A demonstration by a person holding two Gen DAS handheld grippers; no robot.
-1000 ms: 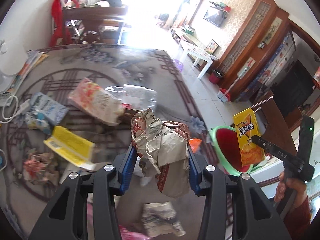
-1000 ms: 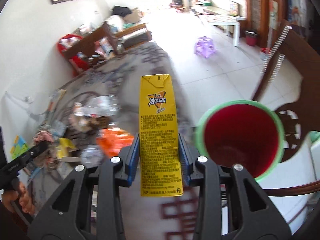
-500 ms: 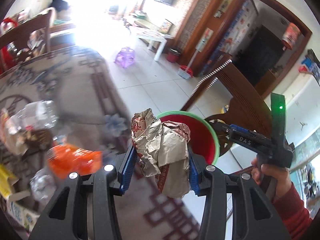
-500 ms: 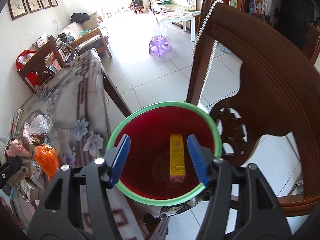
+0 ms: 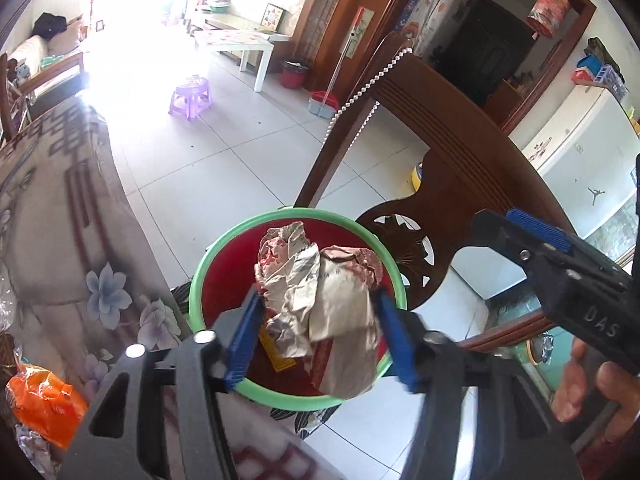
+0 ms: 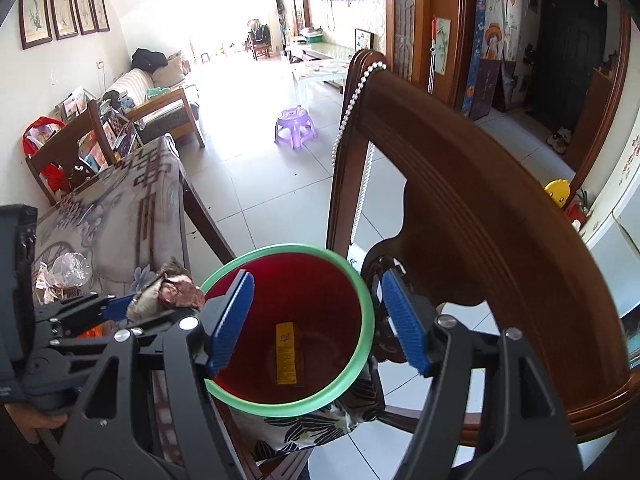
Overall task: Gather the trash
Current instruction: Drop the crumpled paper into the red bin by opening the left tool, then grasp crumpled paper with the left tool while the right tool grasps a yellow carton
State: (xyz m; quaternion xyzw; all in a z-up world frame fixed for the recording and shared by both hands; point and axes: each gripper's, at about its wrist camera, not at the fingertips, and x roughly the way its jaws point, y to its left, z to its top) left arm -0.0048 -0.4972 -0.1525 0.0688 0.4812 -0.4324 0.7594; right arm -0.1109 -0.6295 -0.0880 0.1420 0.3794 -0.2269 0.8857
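Wooden chair (image 6: 472,216), dark brown and carved, fills the right of both views, with a string of white beads (image 6: 352,120) hanging over its back. Beside it stands the table (image 5: 60,216) under a grey flowered cloth, with an orange wrapper (image 5: 44,404) lying on its near part. Between the two, on the chair's patterned seat cushion, sits the red bin (image 6: 360,304) with its green rim. The left gripper (image 5: 320,332) hangs over the bin's mouth; its jaws are opening, and the crumpled paper wrapper (image 5: 320,300) is between the blue pads, which look to have just parted from its sides. The right gripper (image 6: 320,320) is held over the same bin with its jaws opening and nothing between them. A yellow drink carton (image 6: 286,354) lies at the bottom of the bin.
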